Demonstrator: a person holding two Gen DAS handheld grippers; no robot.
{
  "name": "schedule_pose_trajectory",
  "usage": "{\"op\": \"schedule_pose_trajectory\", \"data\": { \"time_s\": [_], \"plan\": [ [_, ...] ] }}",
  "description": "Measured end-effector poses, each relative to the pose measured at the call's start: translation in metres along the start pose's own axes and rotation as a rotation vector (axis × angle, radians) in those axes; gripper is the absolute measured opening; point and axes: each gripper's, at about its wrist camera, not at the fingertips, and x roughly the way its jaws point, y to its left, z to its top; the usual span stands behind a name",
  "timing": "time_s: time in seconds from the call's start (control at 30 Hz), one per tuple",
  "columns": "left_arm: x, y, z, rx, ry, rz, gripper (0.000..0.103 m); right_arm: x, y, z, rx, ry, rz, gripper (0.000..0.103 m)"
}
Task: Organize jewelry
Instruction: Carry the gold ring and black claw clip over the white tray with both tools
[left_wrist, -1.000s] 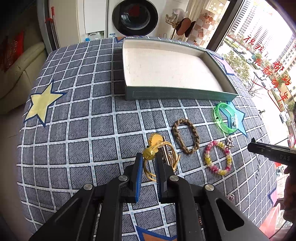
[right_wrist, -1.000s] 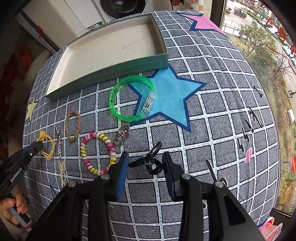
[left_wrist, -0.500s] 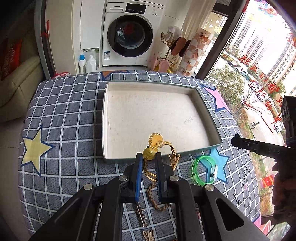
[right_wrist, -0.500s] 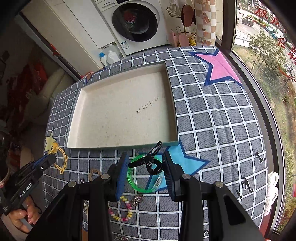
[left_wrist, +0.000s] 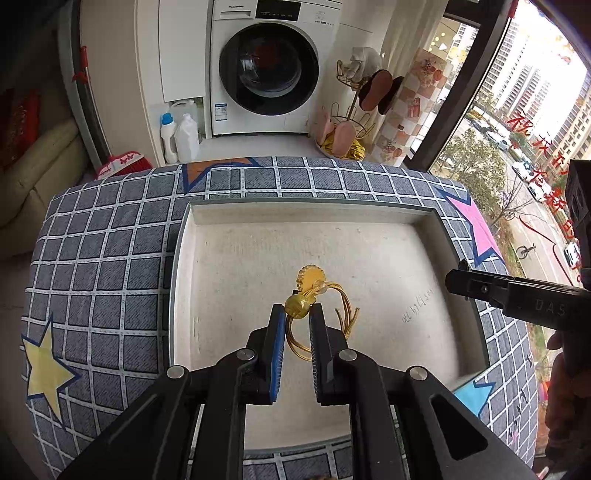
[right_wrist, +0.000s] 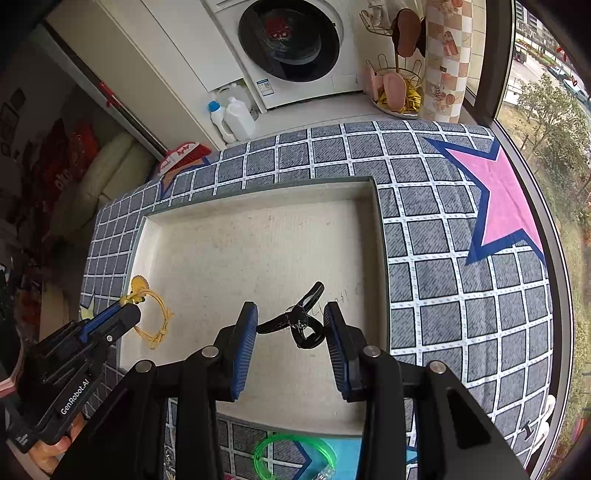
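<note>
Landmark: tray (left_wrist: 184, 280), shallow, white-lined, on checked tabletop (left_wrist: 110, 258).

Left claw (left_wrist: 298, 317): pressed together on gold bracelet (left_wrist: 314, 295); bracelet hangs above tray centre.

Right claw (right_wrist: 290, 325): spread wide; black hair clip (right_wrist: 301, 323) sits between fingers, above tray's right half. Contact with pads: cannot tell.

Progress: early. No item seen resting loose in tray. Judged next: release both pieces inside tray. Green bangle (right_wrist: 295, 456) waits on tabletop, near side of tray.

Readable text: "GenRobot.AI" on left claw body; faint handwriting on tray floor, illegible.
</note>
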Motion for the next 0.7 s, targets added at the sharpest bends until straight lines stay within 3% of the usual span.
{"op": "schedule_pose_trajectory", "data": {
  "time_s": [0.27, 0.6, 0.7],
  "plan": [
    [0.039, 0.009, 0.003, -0.03, 0.043, 0.09, 0.025, 0.043, 0.0, 0.022, -0.046, 0.042, -0.051, 0.04],
    [0.06, -0.002, -0.006, 0.05, 0.069, 0.185, 0.025, 0.062, 0.006, 0.018, -0.109, 0.058, -0.106, 0.041],
    [0.06, -0.004, -0.006, 0.063, 0.081, 0.203, 0.025, 0.062, 0.008, 0.018, -0.126, 0.059, -0.105, 0.047]
  ]
}}
